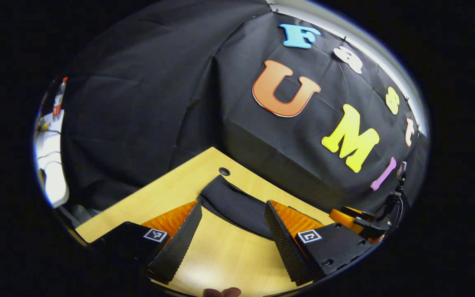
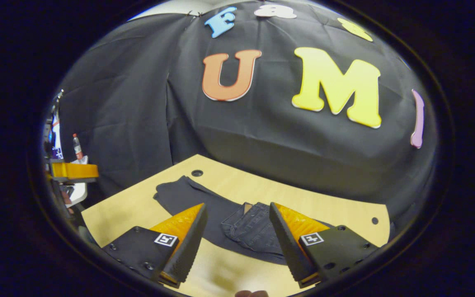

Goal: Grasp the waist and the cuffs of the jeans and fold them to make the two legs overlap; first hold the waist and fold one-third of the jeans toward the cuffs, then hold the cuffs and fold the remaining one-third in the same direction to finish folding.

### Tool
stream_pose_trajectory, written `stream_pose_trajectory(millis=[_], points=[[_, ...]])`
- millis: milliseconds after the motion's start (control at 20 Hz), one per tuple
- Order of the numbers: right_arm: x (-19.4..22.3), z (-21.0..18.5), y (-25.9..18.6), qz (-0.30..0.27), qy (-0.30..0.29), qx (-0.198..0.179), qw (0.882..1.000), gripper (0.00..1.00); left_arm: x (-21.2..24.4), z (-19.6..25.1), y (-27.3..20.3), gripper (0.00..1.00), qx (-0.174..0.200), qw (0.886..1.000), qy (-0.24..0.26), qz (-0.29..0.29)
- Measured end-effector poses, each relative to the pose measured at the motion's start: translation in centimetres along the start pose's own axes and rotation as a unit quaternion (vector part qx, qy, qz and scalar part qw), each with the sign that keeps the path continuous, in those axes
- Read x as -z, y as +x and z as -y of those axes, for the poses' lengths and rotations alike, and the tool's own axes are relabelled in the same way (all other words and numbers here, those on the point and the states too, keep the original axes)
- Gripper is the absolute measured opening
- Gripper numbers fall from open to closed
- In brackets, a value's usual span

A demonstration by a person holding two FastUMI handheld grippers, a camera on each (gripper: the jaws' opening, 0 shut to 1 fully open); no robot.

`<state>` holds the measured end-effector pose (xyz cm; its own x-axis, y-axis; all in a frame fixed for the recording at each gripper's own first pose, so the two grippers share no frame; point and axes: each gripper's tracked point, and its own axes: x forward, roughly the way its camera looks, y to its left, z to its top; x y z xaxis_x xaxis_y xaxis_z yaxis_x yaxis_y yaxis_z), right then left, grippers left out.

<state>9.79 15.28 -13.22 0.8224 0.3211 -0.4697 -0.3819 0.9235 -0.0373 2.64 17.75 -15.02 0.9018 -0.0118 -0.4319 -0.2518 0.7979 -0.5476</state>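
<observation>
Dark jeans [image 2: 237, 225] lie flat on the wooden table [image 2: 146, 206], legs stretched toward the far left and the waist end bunched near the middle. My right gripper [image 2: 237, 239] hovers open above the waist part, fingers on either side of it, apart from the cloth. In the left gripper view the cuff end of the jeans [image 1: 233, 202] reaches toward the table's far corner. My left gripper [image 1: 231, 237] stands open over bare table just short of the leg. The other gripper [image 1: 361, 222] shows at the right edge of that view.
A round cable hole [image 2: 197, 173] sits by the table's far corner and another hole [image 2: 375, 220] at the right. The table [image 1: 171, 189] ends at the black cloth wall behind. A white desk with a bottle [image 1: 59, 101] stands off to the left.
</observation>
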Motion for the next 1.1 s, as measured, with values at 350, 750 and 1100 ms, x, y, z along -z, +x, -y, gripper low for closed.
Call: stream_pose_trajectory(millis=[350, 750, 1100], points=[[-0.3, 5.6, -9.2, -0.010, 0.023, 0.048, 0.999, 0.94, 5.8, -1.8, 6.6, 0.99, 0.015, 0.981, -0.180, -0.067], [2.4, 9.6, -12.3, -0.047, 0.062, 0.106, 0.991, 0.96, 8.1, -5.0, 13.5, 0.99, 0.000, 0.941, -0.322, -0.103], [2.7, 11.4, -13.1, -0.056, 0.086, 0.128, 0.986, 0.94, 8.7, -7.0, 17.4, 0.99, -0.028, 0.926, -0.357, -0.119]])
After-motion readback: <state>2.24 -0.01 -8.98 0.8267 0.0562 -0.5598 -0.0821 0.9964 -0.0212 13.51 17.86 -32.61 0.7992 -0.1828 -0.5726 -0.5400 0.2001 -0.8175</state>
